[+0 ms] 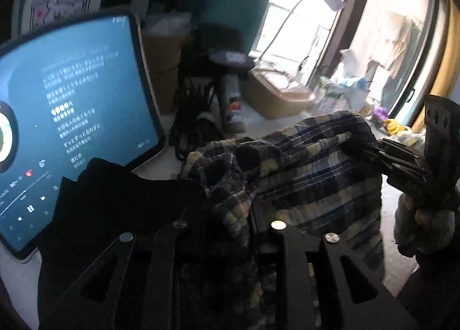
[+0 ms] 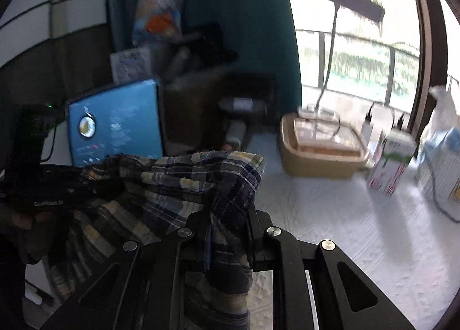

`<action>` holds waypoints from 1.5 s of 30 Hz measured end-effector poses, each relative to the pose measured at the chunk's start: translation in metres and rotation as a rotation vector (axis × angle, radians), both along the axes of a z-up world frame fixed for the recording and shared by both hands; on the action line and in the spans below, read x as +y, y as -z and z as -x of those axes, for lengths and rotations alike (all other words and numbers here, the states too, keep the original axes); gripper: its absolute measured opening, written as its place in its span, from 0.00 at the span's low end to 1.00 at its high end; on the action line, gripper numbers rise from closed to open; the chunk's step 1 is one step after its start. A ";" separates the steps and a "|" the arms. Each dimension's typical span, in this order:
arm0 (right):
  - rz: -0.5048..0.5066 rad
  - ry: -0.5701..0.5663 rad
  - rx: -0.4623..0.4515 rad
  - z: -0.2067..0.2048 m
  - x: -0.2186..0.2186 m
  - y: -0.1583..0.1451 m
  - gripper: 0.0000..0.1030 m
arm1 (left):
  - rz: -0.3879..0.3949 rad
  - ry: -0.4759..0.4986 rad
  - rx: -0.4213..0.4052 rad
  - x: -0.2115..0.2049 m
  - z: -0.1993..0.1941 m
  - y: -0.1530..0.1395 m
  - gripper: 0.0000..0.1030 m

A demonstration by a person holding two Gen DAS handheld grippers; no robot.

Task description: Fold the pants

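The plaid pants (image 1: 302, 163) in navy, yellow and white hang in the air between both grippers, above the white table. My left gripper (image 1: 230, 209) is shut on a bunched edge of the pants near their left end. My right gripper (image 2: 227, 215) is shut on the other end of the pants (image 2: 178, 177), which drape down over its jaws. The right gripper also shows in the left wrist view (image 1: 373, 151), pinching the cloth at the right. The left gripper shows in the right wrist view (image 2: 86, 186) at the left.
A lit blue tablet (image 1: 72, 117) stands at the left, with a dark cloth (image 1: 120, 195) in front of it. A beige lidded box (image 2: 319, 146), a carton (image 2: 391, 160), bottles and bags line the back by the window. White table surface (image 2: 345, 229) lies to the right.
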State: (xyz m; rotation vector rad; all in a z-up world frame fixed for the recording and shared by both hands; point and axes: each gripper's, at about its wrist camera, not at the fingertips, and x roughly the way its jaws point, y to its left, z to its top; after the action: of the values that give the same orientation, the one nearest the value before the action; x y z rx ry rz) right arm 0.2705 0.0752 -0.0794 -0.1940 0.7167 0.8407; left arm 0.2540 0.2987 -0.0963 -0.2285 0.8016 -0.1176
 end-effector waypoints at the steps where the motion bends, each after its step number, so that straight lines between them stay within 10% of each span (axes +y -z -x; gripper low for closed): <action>1: 0.006 -0.001 0.019 -0.005 0.003 0.005 0.17 | -0.001 -0.004 0.011 0.001 -0.002 0.005 0.26; 7: 0.057 -0.003 0.127 -0.036 0.013 0.038 0.19 | -0.041 -0.051 0.047 0.005 -0.008 0.018 0.53; 16: 0.132 0.023 0.028 -0.049 0.007 0.040 0.67 | -0.105 -0.121 0.000 0.007 0.015 -0.010 0.62; 27: 0.070 -0.045 -0.033 -0.033 -0.008 0.013 0.63 | -0.091 -0.035 -0.192 -0.031 0.034 -0.073 0.62; 36: 0.082 -0.089 0.006 -0.022 -0.004 0.021 0.63 | -0.038 0.052 0.079 -0.041 -0.007 0.004 0.62; 45: 0.122 -0.070 0.048 -0.018 -0.006 0.032 0.63 | -0.055 0.091 0.060 -0.039 -0.010 0.020 0.62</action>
State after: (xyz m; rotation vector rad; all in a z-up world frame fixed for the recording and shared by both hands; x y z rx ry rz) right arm 0.2882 0.0694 -0.1115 -0.3106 0.8104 0.8715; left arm 0.2637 0.2592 -0.1166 -0.1444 0.8742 -0.1749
